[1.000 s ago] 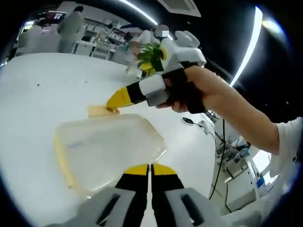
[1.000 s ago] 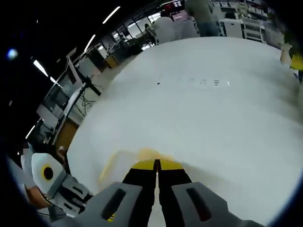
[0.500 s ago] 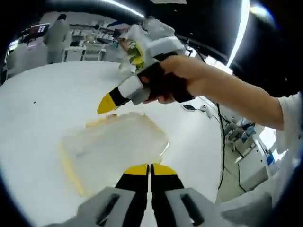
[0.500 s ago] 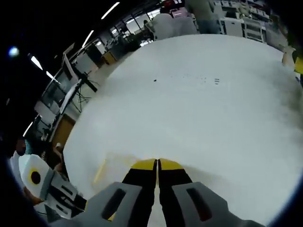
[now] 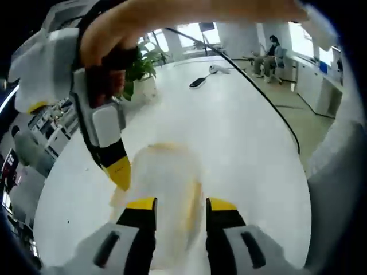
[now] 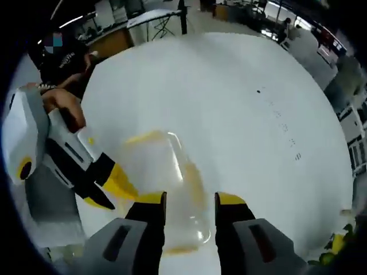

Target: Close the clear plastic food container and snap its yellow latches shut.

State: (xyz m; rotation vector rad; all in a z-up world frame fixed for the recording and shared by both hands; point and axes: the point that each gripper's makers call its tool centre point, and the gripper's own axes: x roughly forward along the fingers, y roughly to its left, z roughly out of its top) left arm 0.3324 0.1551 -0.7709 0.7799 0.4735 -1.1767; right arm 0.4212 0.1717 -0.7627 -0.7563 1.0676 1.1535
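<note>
The clear plastic container with yellow latches lies on the white table, blurred, just beyond my left gripper. That gripper is open, with its yellow-tipped jaws apart over the container's near end. My right gripper, held in a hand, comes in from the upper left with its yellow tip at the container's left edge. In the right gripper view the container sits ahead of my open right gripper. There the left gripper reaches the container's left side. I cannot tell whether the latches are snapped.
A potted plant stands at the far side of the table. A small dark device on a black cable lies beyond the container. A person sits in the background. Bare white tabletop spreads beyond the container.
Both grippers were shut and are now open. Both views have swung sharply. The right gripper has dropped from above the container's far edge to its side.
</note>
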